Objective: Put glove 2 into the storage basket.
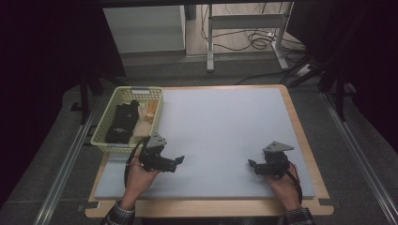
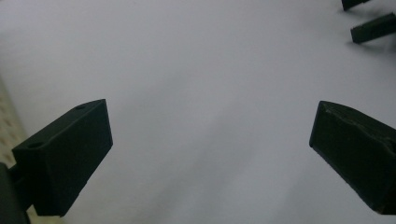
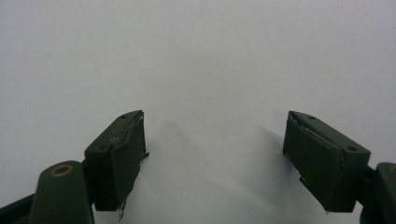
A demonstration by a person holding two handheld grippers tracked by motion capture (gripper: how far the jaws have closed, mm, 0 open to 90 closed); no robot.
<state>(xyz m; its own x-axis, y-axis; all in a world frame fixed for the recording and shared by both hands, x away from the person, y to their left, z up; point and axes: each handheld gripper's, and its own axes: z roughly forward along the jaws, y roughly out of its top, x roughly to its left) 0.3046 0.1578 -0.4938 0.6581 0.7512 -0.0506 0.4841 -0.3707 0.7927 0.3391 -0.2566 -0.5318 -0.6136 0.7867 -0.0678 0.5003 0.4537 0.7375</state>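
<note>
The worktop, a pale grey mat on a wooden board, lies bare across its middle, and the only candidate items, a black bundle and a small orange piece, sit inside the cream basket at its far left corner. The likely risk is judged to be the left gripper catching the basket wall or dragging it, since it rests just beside the near rim, jaws wide, empty, pointing inward. The right gripper rests low near the right edge, jaws moderately apart, empty
</note>
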